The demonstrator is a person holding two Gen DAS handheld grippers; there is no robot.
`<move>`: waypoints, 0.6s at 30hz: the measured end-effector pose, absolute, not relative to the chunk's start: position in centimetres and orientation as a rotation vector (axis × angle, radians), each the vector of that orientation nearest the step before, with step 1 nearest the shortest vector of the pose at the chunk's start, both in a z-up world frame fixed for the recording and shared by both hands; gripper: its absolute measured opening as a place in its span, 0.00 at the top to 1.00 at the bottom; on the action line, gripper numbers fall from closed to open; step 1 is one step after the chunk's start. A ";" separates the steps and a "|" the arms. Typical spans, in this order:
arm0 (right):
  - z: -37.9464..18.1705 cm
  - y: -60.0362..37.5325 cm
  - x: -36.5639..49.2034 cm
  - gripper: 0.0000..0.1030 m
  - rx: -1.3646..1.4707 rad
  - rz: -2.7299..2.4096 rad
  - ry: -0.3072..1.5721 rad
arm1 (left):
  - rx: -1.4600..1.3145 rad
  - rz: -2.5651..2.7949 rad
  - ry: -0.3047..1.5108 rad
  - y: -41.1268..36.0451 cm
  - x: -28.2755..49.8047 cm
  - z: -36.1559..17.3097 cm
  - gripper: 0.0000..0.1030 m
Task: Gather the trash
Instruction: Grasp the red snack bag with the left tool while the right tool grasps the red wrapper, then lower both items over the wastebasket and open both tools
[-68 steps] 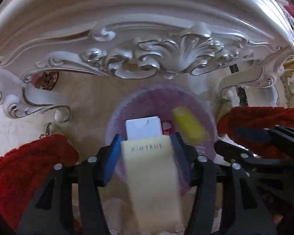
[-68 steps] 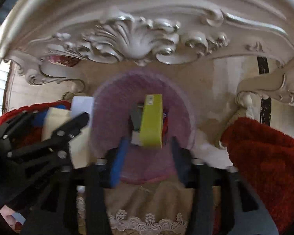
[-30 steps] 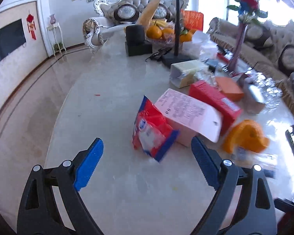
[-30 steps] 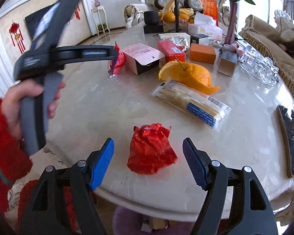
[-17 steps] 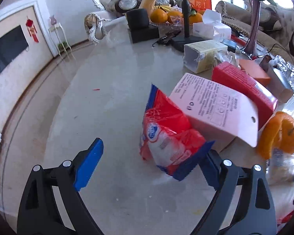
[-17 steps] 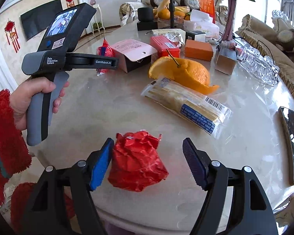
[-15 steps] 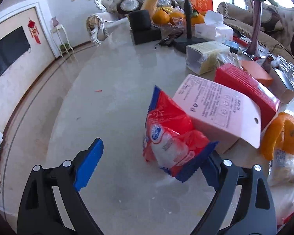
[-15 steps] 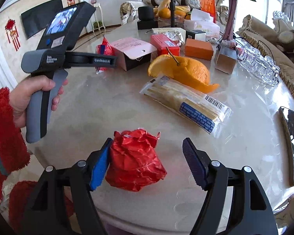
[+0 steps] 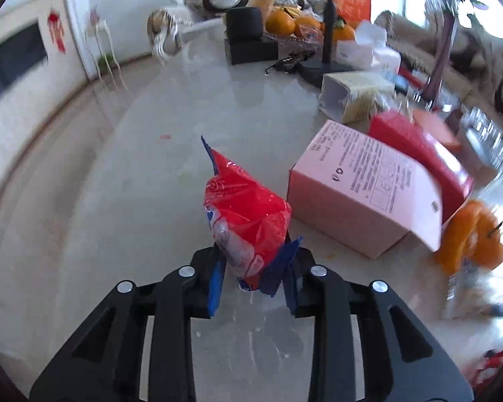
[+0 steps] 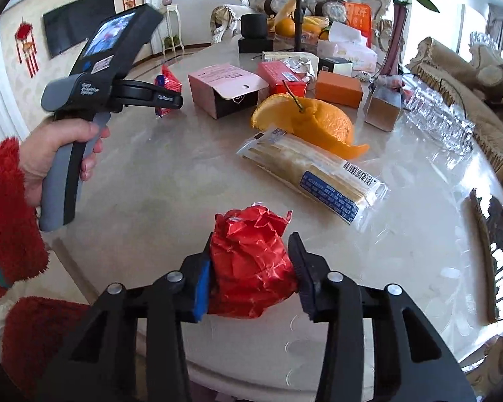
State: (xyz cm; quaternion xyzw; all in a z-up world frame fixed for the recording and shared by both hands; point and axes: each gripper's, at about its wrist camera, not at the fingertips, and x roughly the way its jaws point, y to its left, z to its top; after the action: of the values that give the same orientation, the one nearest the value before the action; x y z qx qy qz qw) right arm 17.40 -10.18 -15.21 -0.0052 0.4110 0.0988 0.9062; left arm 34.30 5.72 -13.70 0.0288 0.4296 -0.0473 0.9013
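On the counter, only the right view showed the right gripper, jaws closing, pressing the crumpled red wrapper; the left gripper had its jaws clamped on the snack packet.

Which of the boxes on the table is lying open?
The pink box: its flap is up, showing a dark inside. The red box and orange box beside it are shut.

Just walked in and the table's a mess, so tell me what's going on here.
A person is clearing trash off the marble table with a handheld gripper in each hand. The left gripper is shut on a red and blue snack bag. The right gripper is closing on a crumpled red foil wrapper, pads pressing it. Boxes, orange peel and a cracker packet remain.
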 end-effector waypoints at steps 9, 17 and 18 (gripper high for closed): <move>-10.6 -13.2 13.0 0.62 0.090 0.273 0.847 | 0.026 -0.164 0.821 7.3 26.8 -8.6 0.72; -12.5 -15.4 3.2 0.62 0.076 0.304 1.033 | -0.041 -0.314 0.998 5.1 10.4 -10.2 0.71; -13.8 -15.5 2.6 0.62 0.078 0.297 1.080 | -0.056 -0.328 1.048 4.3 8.6 -11.6 0.71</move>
State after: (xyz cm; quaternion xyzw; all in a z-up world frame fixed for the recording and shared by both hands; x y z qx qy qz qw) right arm 2.61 -15.53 -13.81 0.0372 0.5121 0.1407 0.8465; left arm 8.58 4.26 -11.57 -0.0267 0.4981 -0.1558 0.8526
